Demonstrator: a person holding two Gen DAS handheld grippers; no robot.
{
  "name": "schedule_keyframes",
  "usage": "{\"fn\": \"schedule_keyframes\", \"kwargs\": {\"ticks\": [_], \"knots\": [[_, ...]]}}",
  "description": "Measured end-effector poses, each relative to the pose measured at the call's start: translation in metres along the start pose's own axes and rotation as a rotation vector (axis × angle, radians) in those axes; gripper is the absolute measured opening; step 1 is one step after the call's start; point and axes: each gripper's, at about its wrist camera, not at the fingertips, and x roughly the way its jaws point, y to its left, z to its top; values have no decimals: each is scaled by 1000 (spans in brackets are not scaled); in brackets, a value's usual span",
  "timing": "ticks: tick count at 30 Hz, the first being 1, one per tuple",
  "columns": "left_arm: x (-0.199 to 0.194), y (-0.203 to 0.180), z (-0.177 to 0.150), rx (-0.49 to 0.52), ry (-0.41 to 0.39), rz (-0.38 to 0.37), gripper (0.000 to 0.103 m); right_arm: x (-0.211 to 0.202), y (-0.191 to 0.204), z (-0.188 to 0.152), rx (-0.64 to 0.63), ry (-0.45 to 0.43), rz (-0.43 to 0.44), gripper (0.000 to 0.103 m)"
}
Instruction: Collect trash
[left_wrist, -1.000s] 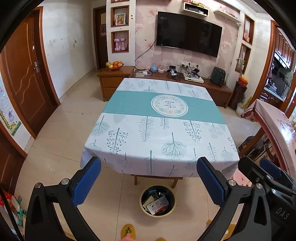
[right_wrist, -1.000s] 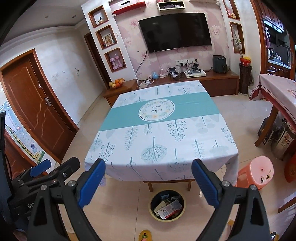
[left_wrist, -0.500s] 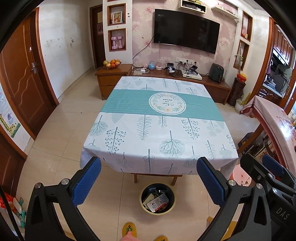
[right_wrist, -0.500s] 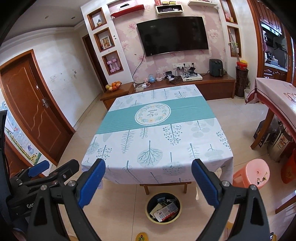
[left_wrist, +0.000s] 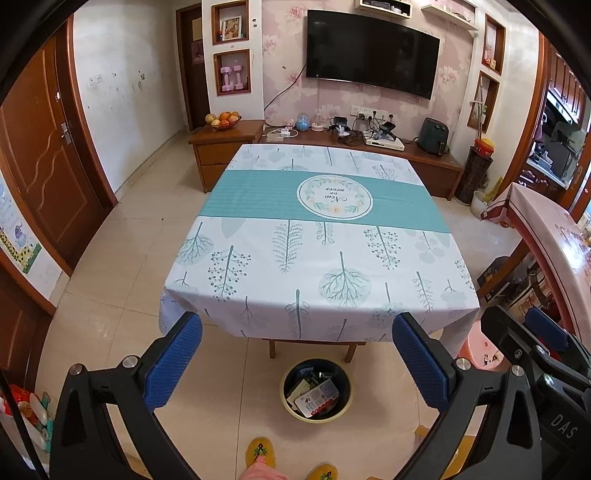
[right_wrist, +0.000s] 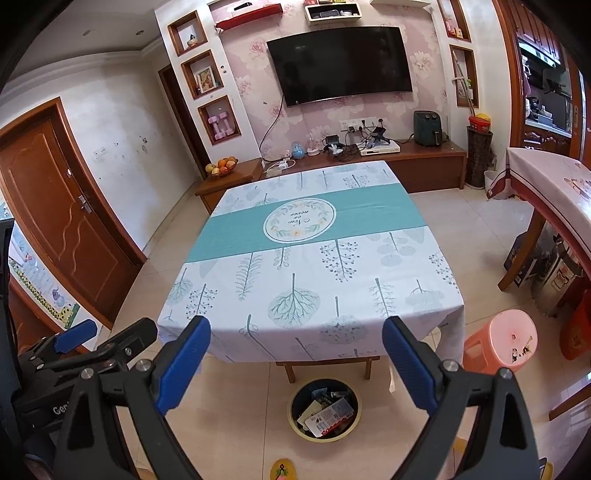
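We hold both tools up in front of the table (left_wrist: 258, 295), well back from its near edge. Our left gripper (left_wrist: 297, 354) has its blue pads spread wide with nothing between them, and our right gripper (right_wrist: 295, 354) stands just as wide apart and empty. The trash bin (right_wrist: 324, 408) sits on the tiled floor at six o'clock from the table, partly tucked under the near edge by the wooden legs; in the left wrist view it lies at about five o'clock from the point midway between the pads. Inside it we see a heap of wrappers and packets (right_wrist: 327, 413), one white with red print lying on top. The tablecloth (right_wrist: 314, 266), white with tree prints and a teal band across the middle, shows bare in both views. A pink stool (right_wrist: 498, 347) stands at three o'clock from the bin, just beside the table's near right corner. At twelve o'clock, beyond the table, a television (left_wrist: 371, 51) hangs on the flowered wall above a low wooden cabinet (left_wrist: 424, 162), and a fruit bowl (left_wrist: 221, 121) rests at that cabinet's left end.
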Motion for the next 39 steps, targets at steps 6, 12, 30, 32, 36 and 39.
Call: {"fn": "schedule_keyframes", "kwargs": {"ticks": [6,12,30,32,36,39], "knots": [[1,-1,1,1,0,2,102,0,-1,0,0,-2,-2,95],[1,-1,1,0,0,1,101,0,-2,1,-2,-2,-1,95],[2,1,3,5,2,1,101,1,0,1,-1,0,-2,95],[2,1,3,6,3,0,101,0,1,1,-1,-1,-2,95],[3,2,3,5,4,1,101,0,0,1,-2,-1,-2,95],[3,4,3,3,9,0,101,1,0,0,-1,3,-5,95]]}}
